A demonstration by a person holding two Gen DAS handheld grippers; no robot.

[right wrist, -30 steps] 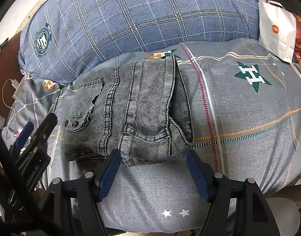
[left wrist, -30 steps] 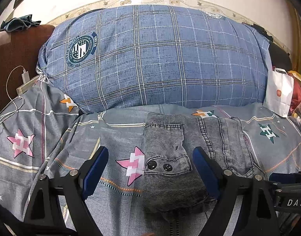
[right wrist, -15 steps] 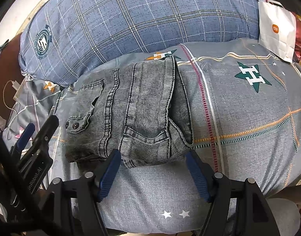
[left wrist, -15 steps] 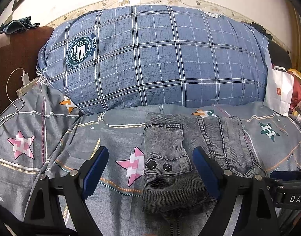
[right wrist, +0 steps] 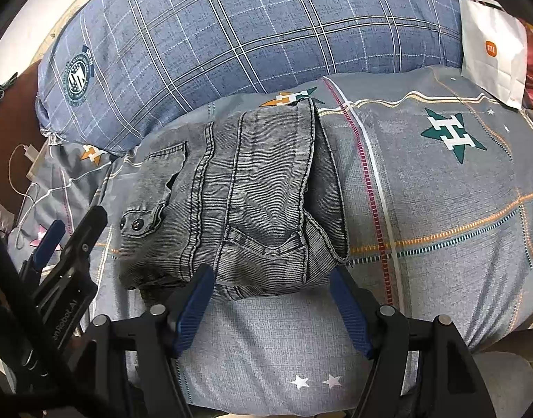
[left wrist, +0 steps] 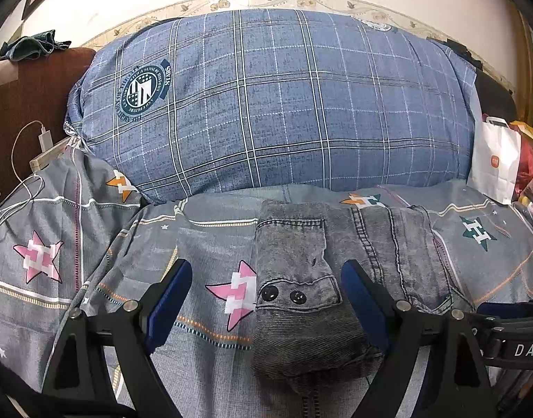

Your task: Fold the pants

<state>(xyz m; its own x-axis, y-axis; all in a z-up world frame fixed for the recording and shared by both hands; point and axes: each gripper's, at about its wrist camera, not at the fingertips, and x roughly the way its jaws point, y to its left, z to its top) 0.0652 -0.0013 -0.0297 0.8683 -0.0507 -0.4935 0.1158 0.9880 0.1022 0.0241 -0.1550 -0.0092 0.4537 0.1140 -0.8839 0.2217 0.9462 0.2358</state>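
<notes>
The grey denim pants (right wrist: 245,195) lie folded into a compact bundle on the grey star-patterned bedspread (right wrist: 440,188); they also show in the left wrist view (left wrist: 322,278). A pocket flap with two black snaps (left wrist: 283,294) faces up at the bundle's left end. My left gripper (left wrist: 266,306) is open and empty, its blue pads astride the left end of the bundle. My right gripper (right wrist: 271,308) is open and empty, just in front of the bundle's near edge. The left gripper also shows in the right wrist view (right wrist: 68,244).
A large blue plaid pillow (left wrist: 283,104) lies behind the pants. A white paper bag (right wrist: 492,48) stands at the far right. A charger with a white cable (left wrist: 43,139) lies at the left, beside a brown headboard (left wrist: 26,104).
Almost nothing has moved. Both grippers stay open and hold their place; the right wrist view has drifted very slightly.
</notes>
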